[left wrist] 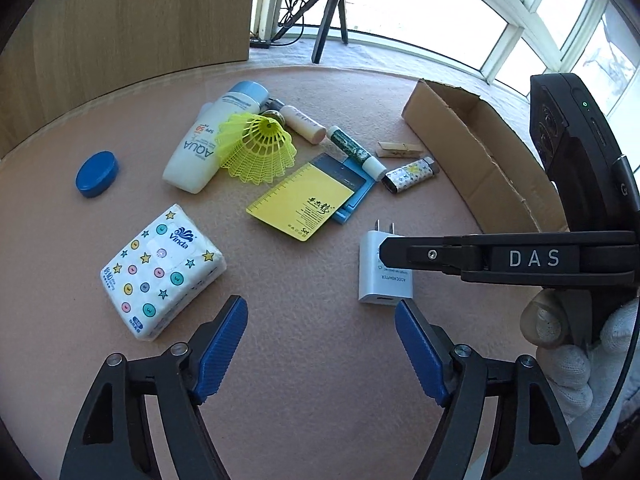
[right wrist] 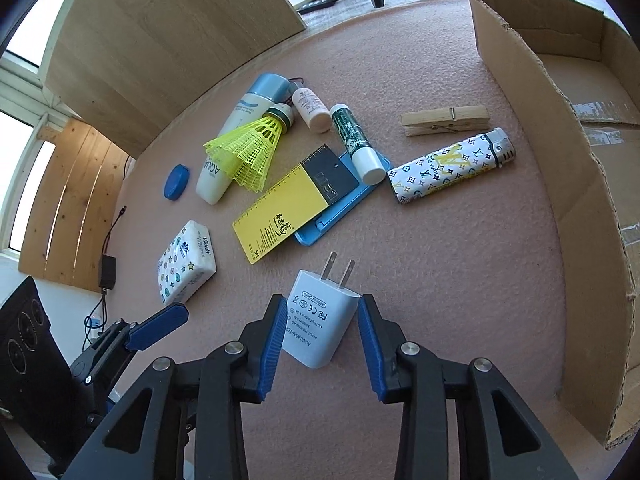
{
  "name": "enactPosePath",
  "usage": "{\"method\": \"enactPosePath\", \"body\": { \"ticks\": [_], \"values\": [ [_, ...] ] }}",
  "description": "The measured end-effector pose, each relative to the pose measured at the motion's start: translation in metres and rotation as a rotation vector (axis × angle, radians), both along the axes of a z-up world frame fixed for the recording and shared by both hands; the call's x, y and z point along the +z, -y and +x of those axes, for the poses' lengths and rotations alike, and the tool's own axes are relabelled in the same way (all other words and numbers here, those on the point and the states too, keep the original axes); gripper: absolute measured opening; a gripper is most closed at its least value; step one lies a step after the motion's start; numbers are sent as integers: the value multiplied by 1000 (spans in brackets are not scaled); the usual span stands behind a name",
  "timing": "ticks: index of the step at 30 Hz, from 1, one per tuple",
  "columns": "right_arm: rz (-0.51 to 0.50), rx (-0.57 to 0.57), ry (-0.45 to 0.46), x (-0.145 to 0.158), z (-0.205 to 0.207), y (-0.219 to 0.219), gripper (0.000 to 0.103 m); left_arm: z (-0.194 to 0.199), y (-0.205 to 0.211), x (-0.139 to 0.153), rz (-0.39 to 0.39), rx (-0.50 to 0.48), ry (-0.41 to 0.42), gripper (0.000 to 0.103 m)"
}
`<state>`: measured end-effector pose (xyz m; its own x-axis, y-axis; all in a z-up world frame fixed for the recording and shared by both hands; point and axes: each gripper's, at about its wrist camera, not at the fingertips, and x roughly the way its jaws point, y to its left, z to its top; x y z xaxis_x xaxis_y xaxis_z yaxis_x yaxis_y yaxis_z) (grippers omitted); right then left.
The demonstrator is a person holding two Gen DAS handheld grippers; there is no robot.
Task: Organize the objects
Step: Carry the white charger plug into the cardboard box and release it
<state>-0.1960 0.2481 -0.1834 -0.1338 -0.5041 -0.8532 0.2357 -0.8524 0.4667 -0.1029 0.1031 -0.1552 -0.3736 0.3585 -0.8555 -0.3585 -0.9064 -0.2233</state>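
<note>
A white plug-in charger (right wrist: pixel 320 320) lies on the pink mat, prongs pointing away. My right gripper (right wrist: pixel 323 308) is shut on it, one blue pad against each side. In the left wrist view, one right finger (left wrist: pixel 440 256) crosses over the charger (left wrist: pixel 380 284). My left gripper (left wrist: pixel 320 308) hangs open over bare mat with nothing between its fingers, the Vinda tissue pack (left wrist: pixel 160 272) to its left and the charger to its right. A lighter (right wrist: pixel 448 168), a wooden clothespin (right wrist: pixel 446 120) and a yellow shuttlecock (right wrist: pixel 248 148) lie further off.
An open cardboard box (right wrist: pixel 560 160) stands at the right. Mid-mat lie a sunscreen bottle (left wrist: pixel 200 148), a glue stick (left wrist: pixel 354 150), a small pink bottle (left wrist: pixel 304 124), a yellow ruler card (left wrist: pixel 300 204) on a blue stand (left wrist: pixel 356 196), and a blue lid (left wrist: pixel 97 174). A wooden panel (left wrist: pixel 120 20) stands behind.
</note>
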Motion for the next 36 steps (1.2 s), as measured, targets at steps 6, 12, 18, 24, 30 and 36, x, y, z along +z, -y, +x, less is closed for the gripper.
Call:
{"method": "enactPosePath", "body": {
  "ticks": [6,12,18,24,30,36],
  "values": [
    [-29,12,45,-7,-4,2,28,-11,-21,-11,55,-76,56,65],
    [-36,40,64,-7,-4,6,28,-19,-28,-23,100,-92,119,46],
    [-35,63,69,-7,-3,11,28,-19,-24,-28,125,-69,136,42],
    [-26,63,35,5,2,9,28,-12,-27,-13,119,-46,99,42],
    [-49,43,-33,33,6,-5,28,-9,-42,17,119,-55,33,42],
    [-59,6,-113,64,7,-34,28,-8,-77,47,117,-103,-34,42]
  ]
}}
